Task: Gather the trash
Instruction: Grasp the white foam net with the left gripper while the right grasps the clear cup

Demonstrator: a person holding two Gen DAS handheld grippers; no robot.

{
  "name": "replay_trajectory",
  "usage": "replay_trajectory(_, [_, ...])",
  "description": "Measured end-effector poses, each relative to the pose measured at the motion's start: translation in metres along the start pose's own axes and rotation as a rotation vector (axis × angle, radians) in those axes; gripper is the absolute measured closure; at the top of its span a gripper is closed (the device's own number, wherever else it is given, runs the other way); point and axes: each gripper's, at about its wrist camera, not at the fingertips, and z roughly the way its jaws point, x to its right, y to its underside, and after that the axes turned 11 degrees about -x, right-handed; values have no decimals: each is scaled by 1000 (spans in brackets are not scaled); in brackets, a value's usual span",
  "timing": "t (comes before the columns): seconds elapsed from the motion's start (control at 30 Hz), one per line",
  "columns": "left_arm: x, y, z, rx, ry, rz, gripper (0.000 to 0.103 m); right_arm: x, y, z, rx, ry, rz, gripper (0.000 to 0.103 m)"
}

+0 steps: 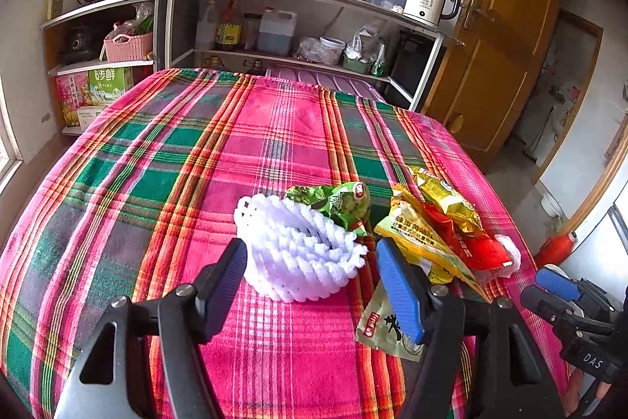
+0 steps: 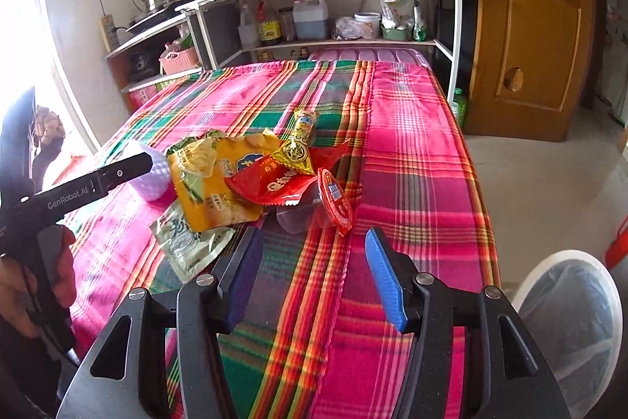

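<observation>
A desk (image 1: 274, 128) with a bright pink, green and orange checked cloth holds a small pile of trash near its front edge. The left hand-held gripper (image 1: 312, 273) is wide open, and nothing is squeezed between its blue pads. It sits just in front of a white foam net (image 1: 298, 250), the squishy kind that wraps fruit. The net rests on the cloth between the two fingers but a bit farther away. Right behind the net lies a crumpled green wrapper (image 1: 337, 201). Beside them are a yellow snack bag (image 2: 212, 183), a red wrapper (image 2: 274, 183) and a shiny gold wrapper (image 2: 296, 154), all heaped together and touching. A pale green packet (image 2: 184, 242) lies flat at the front of the heap. The right hand-held gripper (image 2: 310, 262) is open too and holds nothing. It points at a clear little cup with a red lid (image 2: 333, 203), which lies tipped on its side just ahead of the fingers. A white bin with a bag inside (image 2: 569, 317) stands on the floor near the right side of the desk.
</observation>
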Motion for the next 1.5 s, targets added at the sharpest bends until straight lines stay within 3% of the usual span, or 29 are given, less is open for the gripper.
replay_trajectory(0.3, [-9,-8,14,-20,-29,-29,33,-5,-14,28,-63,3,-40,47])
replay_trajectory(0.7, [-27,-10,15,-21,8,-95,33,-13,-29,48,-98,36,-58,47])
replay_trajectory(0.8, [-26,-9,13,-13,25,-89,42,-10,-30,47,-90,29,-36,53])
replay_trajectory(1.03, [-22,-8,10,-10,32,-60,67,-10,-27,41,-71,36,-29,56])
replay_trajectory(1.27, [-14,1,-3,5,43,-11,77,-6,-18,26,-45,24,-12,59])
replay_trajectory(1.5, [-4,12,-25,21,49,15,78,-1,-4,4,-12,13,9,60])
